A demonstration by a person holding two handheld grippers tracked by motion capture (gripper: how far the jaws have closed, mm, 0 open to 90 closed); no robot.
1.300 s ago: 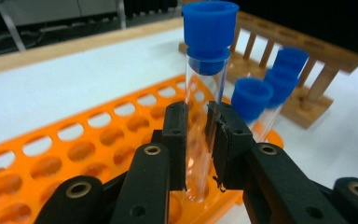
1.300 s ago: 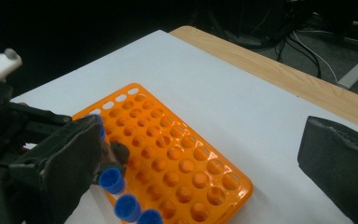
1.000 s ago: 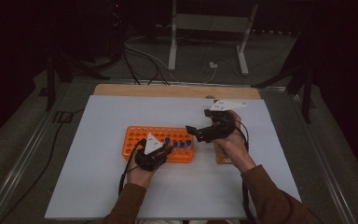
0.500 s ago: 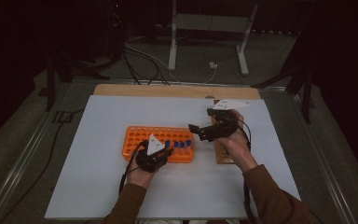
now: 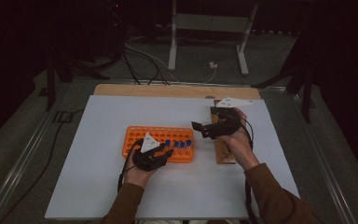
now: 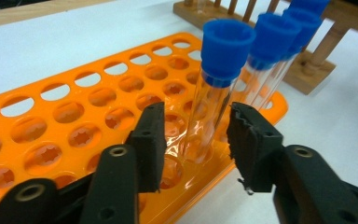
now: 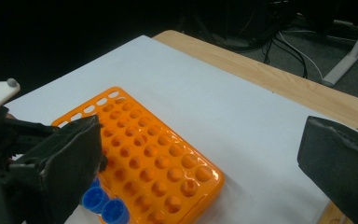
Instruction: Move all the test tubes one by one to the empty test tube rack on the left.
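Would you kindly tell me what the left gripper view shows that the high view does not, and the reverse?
Left gripper view alone: the left gripper has its jaws open, just opened, on either side of a clear glass test tube with a blue cap standing in the rack, pads apart from the glass. High view alone: the right gripper held over the white table sheet, both forearms, the dark floor with cables. Both: the orange plastic tube rack, the wooden stand.

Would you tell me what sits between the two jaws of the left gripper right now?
In the left gripper view, a clear tube with a blue cap stands in the orange rack between the left gripper jaws, which have just been opening and stand clear of the glass.
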